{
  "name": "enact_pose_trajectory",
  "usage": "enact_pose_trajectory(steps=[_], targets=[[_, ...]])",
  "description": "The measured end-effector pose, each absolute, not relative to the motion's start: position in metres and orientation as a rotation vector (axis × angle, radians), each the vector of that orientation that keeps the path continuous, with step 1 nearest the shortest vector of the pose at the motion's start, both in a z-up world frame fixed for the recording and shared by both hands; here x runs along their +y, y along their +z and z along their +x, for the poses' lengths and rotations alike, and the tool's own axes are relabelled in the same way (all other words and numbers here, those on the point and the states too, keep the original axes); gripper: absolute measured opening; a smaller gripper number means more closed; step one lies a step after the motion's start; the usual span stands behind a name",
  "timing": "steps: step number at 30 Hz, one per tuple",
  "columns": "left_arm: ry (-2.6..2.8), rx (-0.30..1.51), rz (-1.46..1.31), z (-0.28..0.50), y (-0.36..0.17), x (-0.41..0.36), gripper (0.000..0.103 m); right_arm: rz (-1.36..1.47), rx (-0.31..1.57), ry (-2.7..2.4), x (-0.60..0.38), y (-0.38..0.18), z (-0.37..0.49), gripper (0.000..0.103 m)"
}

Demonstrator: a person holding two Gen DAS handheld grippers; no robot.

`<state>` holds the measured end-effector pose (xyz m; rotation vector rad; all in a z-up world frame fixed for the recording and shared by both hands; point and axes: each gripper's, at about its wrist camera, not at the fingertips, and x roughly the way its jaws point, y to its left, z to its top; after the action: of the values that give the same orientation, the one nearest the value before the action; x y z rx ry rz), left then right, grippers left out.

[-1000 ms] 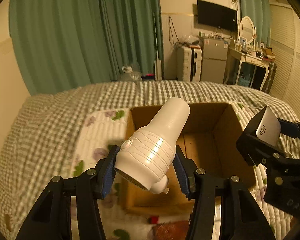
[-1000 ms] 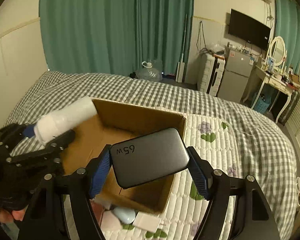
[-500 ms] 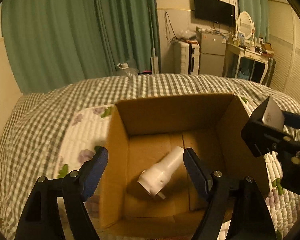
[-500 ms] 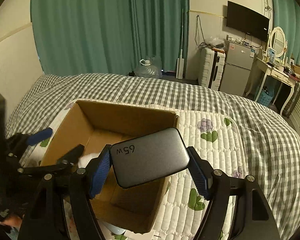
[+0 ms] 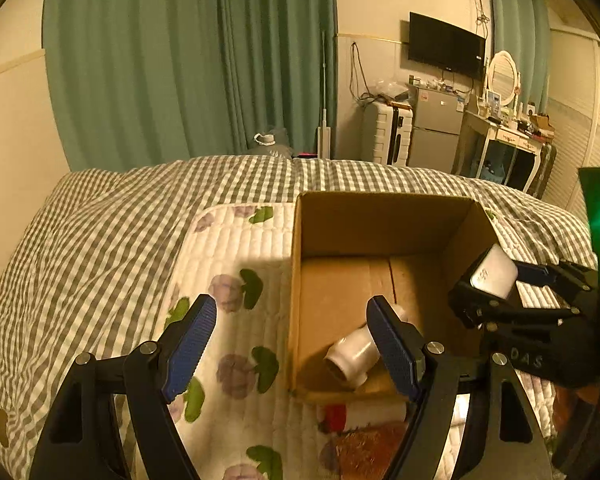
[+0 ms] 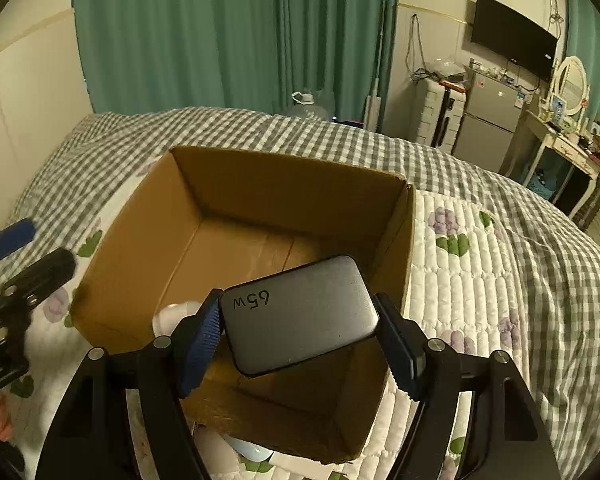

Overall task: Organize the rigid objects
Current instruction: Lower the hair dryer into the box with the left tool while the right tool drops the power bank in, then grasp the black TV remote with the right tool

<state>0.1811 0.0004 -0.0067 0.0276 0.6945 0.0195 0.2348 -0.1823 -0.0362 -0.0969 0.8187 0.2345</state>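
The left gripper (image 5: 290, 338) was spread wide and held nothing, its blue pads straddling the near left wall of the cardboard box (image 5: 384, 210). A white cylindrical device (image 5: 354, 354) lay on the box floor near that wall, partly hidden behind the right finger. The right gripper (image 6: 300, 338) was clenched on a grey charger (image 6: 300, 314) marked 65W, held above the near right part of the box. The box sat on a floral quilted pad (image 5: 236, 248) over a checked bedspread (image 5: 100, 232).
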Motion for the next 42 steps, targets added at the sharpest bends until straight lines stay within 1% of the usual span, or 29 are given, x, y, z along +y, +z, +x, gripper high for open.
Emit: enact_pose_trajectory(steps=[1, 3, 4, 6, 10, 12, 19, 26, 31, 34, 42], targets=[[0.026, 0.694, 0.030, 0.176, -0.007, 0.002, 0.080, -0.098, 0.825, 0.228, -0.182, -0.037, 0.234, 0.073], [0.025, 0.698, 0.028, 0.169, -0.008, 0.004, 0.080, -0.077, 0.800, 0.215, -0.185, -0.032, 0.230, 0.084], [0.018, 0.699, 0.029, 0.164, -0.008, 0.005, 0.081, -0.067, 0.776, 0.195, -0.189, -0.024, 0.225, 0.092], [0.013, 0.696, 0.036, 0.153, -0.006, 0.006, 0.092, -0.065, 0.764, 0.187, -0.193, -0.012, 0.219, 0.092], [0.015, 0.694, 0.047, 0.125, -0.004, 0.006, 0.095, -0.125, 0.750, 0.171, -0.201, 0.004, 0.192, 0.093], [0.015, 0.713, 0.046, 0.108, -0.007, 0.006, 0.099, -0.154, 0.762, 0.177, -0.202, 0.005, 0.176, 0.093], [0.015, 0.752, 0.064, 0.055, -0.022, 0.002, 0.100, -0.220, 0.872, 0.210, -0.208, -0.031, 0.096, 0.093], [0.064, 0.834, 0.049, 0.016, -0.063, 0.007, 0.100, -0.360, 0.987, 0.288, -0.184, -0.089, 0.036, 0.093], [0.090, 0.883, 0.039, 0.011, -0.086, 0.015, 0.100, -0.455, 1.097, 0.281, -0.172, -0.132, 0.036, 0.092], [0.090, 0.894, 0.022, 0.009, -0.090, 0.018, 0.100, -0.479, 1.125, 0.276, -0.168, -0.143, 0.040, 0.092], [0.085, 0.923, 0.014, 0.013, -0.098, 0.020, 0.100, -0.573, 1.098, 0.310, -0.145, -0.151, 0.049, 0.092]])
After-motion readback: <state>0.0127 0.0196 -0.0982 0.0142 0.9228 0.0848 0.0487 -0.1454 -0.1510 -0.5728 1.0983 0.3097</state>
